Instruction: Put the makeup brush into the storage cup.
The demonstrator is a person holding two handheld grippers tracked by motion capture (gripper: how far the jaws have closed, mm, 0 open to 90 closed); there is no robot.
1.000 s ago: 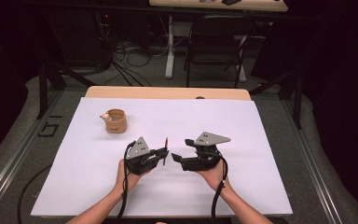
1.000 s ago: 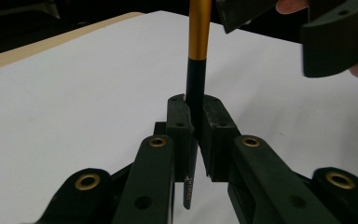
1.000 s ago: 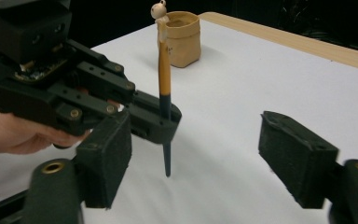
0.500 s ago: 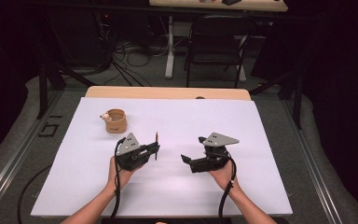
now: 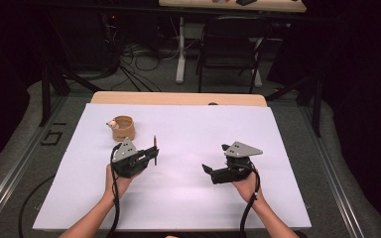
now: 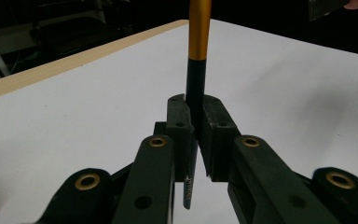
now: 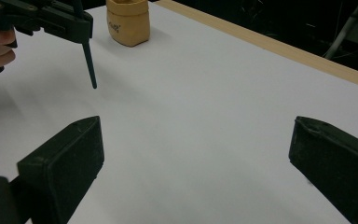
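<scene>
The left hand-held gripper clamps a pencil, top cropped; the right hand-held gripper gapes empty.

My left gripper and right gripper are drawing apart, left carrying pen toward cup, right sliding off to right. My right jaws are just opening wide, nothing between them. Pen is now standing upright.

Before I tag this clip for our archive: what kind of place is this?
Probably a lab or recording studio: a white-covered table ringed by dark curtains, loose cables on the grey floor, and a black chair behind.
</scene>
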